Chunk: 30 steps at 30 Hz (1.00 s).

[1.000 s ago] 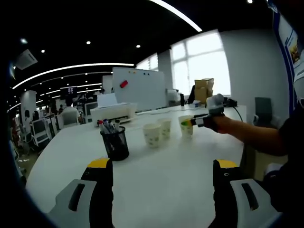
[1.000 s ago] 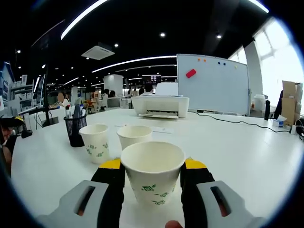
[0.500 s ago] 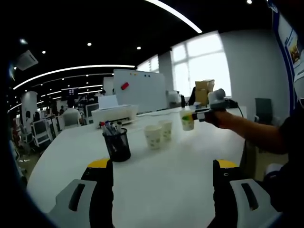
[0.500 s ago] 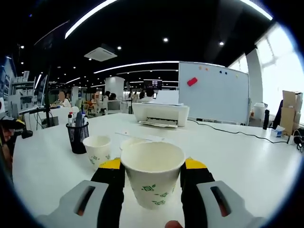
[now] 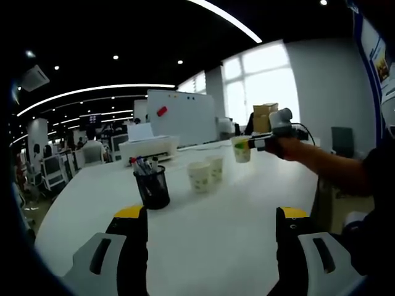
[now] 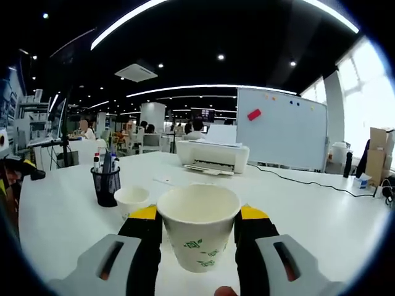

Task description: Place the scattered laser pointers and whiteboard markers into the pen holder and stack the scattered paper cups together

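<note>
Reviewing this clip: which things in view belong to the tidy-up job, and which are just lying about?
Job: held paper cup in the right gripper; two paper cups on the table; pen holder with markers.
Lying about: printer, whiteboard, cardboard boxes.

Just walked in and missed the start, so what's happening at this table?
A person is tidying a white table with two handheld grippers. The right gripper is shut on a paper cup, held in the air above the table. Two more paper cups stand side by side on the table, near a black mesh pen holder already holding markers. The left gripper is open, holding nothing.
</note>
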Available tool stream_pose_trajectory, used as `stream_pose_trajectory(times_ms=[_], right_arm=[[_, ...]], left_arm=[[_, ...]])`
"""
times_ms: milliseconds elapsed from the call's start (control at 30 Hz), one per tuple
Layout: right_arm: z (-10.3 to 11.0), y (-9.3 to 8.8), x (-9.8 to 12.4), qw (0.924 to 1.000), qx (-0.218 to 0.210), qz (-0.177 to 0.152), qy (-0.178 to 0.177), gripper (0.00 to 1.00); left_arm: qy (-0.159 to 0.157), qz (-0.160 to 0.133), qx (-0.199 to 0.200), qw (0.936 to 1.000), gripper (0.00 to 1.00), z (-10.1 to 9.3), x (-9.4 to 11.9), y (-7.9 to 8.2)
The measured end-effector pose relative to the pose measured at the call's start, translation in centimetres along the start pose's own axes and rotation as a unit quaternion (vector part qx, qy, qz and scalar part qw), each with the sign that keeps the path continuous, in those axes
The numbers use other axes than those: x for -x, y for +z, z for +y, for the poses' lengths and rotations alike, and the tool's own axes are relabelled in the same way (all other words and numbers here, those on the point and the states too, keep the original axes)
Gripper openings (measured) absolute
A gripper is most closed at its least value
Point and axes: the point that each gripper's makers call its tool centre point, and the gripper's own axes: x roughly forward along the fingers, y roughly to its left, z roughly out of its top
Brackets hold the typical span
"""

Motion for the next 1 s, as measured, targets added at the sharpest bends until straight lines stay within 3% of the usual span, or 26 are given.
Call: stream_pose_trajectory(times_ms=[567,1000], right_arm=[[0.3,0.8,-1.0,0.9999,-0.009,-0.008,0.008,0.42],[1.5,3.6,-2.7,0.9993,-0.003,-0.027,0.026,0.42]], left_arm=[[0.001,0.002,0.002,1.0000,0.89,0.2,-0.1,-0.2],[0.011,0.003,-0.001,0.9999,0.88,0.8,0.3,-0.1]])
